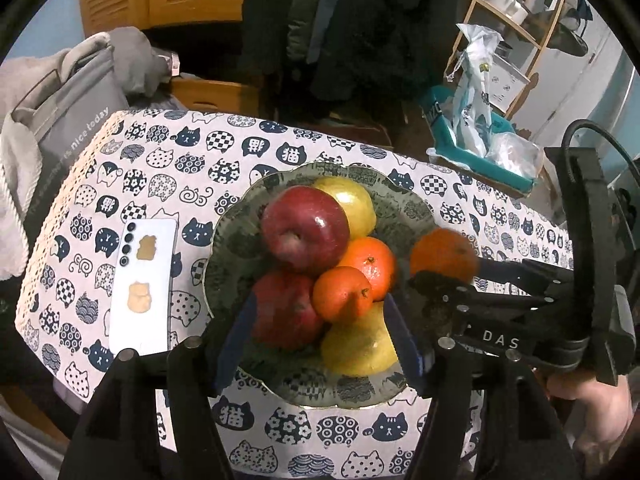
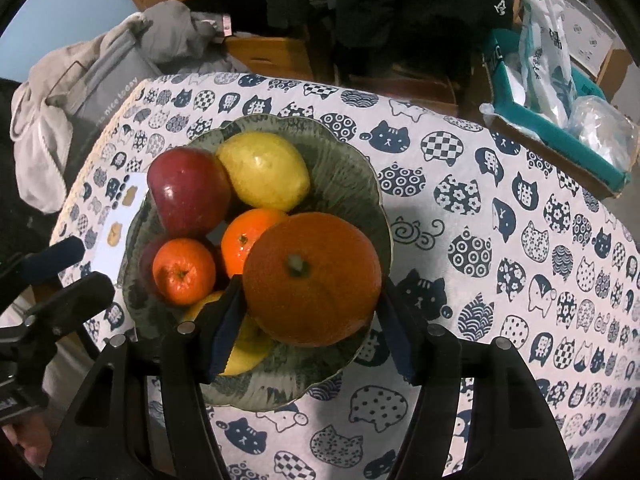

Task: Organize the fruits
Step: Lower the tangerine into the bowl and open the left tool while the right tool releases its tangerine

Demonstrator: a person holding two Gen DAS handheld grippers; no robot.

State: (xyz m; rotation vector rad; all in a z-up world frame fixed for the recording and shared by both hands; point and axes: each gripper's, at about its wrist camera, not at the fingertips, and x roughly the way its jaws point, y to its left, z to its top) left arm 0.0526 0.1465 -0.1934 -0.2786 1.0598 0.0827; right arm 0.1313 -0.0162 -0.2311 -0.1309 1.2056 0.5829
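A grey-green patterned bowl [image 1: 228, 264] [image 2: 352, 184] sits on the cat-print tablecloth. It holds two red apples [image 1: 304, 228] [image 1: 282, 314], two yellow lemons [image 1: 354, 206] [image 1: 356, 346] and two small mandarins [image 1: 370, 264] [image 1: 340, 294]. My left gripper [image 1: 320, 340] hangs open over the bowl's near side with nothing between its pads. My right gripper [image 2: 310, 286] is shut on a large orange [image 2: 312, 280] [image 1: 442, 258], held above the bowl's right part. The apple [image 2: 188, 190], a lemon [image 2: 264, 174] and the mandarins [image 2: 184, 272] lie beside it.
A white phone [image 1: 140, 284] lies on the cloth left of the bowl. A grey bag [image 1: 68, 128] with clothes on it stands beyond the table's left edge. A teal box [image 1: 480, 152] [image 2: 560, 128] with plastic bags sits at the far right. A hand [image 1: 588, 404] holds the right gripper.
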